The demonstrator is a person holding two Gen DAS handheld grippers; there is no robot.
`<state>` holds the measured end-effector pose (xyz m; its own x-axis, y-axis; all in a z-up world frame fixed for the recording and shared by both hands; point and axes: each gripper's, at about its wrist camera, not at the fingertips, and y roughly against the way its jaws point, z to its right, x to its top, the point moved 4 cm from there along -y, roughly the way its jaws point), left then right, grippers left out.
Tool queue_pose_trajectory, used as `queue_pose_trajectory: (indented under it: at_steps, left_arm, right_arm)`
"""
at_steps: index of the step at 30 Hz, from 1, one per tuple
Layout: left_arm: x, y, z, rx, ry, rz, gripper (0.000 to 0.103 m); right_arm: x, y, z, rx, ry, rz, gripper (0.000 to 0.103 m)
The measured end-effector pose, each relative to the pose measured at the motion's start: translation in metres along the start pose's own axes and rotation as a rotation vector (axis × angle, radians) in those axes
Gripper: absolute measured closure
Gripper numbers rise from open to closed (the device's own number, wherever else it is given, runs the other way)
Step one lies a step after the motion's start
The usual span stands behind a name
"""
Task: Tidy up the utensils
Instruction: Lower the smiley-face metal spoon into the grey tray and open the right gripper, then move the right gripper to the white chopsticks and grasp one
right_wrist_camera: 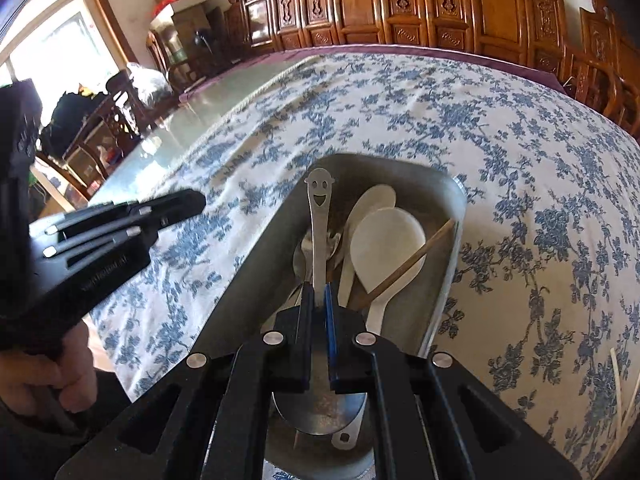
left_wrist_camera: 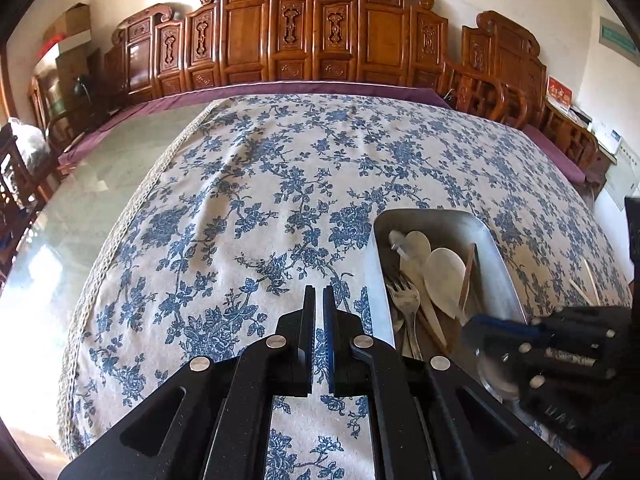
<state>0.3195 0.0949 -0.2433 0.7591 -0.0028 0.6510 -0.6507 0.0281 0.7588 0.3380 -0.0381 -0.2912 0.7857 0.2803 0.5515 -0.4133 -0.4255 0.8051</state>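
A metal tray [left_wrist_camera: 424, 214] on the flowered cloth holds white spoons [left_wrist_camera: 442, 280], forks [left_wrist_camera: 404, 296] and a wooden chopstick [left_wrist_camera: 466, 280]. My left gripper [left_wrist_camera: 319, 292] is shut with nothing in it, over the cloth just left of the tray. In the right wrist view my right gripper [right_wrist_camera: 319, 290] is shut on a steel spoon [right_wrist_camera: 319, 220] with a smiling face cut into its handle end. The spoon's bowl lies back under the jaws and its handle points over the tray [right_wrist_camera: 456, 216]. The left wrist view shows the right gripper [left_wrist_camera: 476, 328] blurred at the tray's near end.
A blue flowered tablecloth [left_wrist_camera: 240, 200] covers most of the table; bare glass top [left_wrist_camera: 100, 184] shows at the left. Loose chopsticks [right_wrist_camera: 618, 380] lie on the cloth right of the tray. Carved wooden chairs [left_wrist_camera: 304, 32] line the far side. A hand [right_wrist_camera: 48, 376] holds the left gripper [right_wrist_camera: 192, 202].
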Motion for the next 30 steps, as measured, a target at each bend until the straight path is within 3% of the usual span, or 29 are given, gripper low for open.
queue_pose_trajectory:
  at_steps: [13, 20, 22, 26, 30]
  left_arm:
    - [0.0, -0.001, 0.005, 0.0, -0.009, -0.001, 0.1]
    - [0.0, 0.0, 0.007, -0.005, -0.002, -0.001, 0.098]
    - [0.0, 0.003, 0.009, -0.009, -0.002, 0.005, 0.088]
    - [0.002, 0.012, 0.019, -0.036, -0.006, 0.025, 0.084]
    - [0.002, 0.02, 0.034, -0.065, -0.014, 0.044, 0.069]
  right_arm:
    - [-0.005, -0.013, 0.002, -0.068, 0.028, -0.014, 0.096]
    - [-0.001, -0.003, 0.005, -0.04, 0.029, 0.015, 0.094]
    - [-0.002, 0.01, 0.006, -0.033, 0.042, 0.043, 0.094]
    - [-0.009, 0.041, 0.019, -0.058, 0.069, 0.085, 0.095]
    - [-0.021, 0.077, 0.048, -0.107, 0.074, 0.108, 0.095]
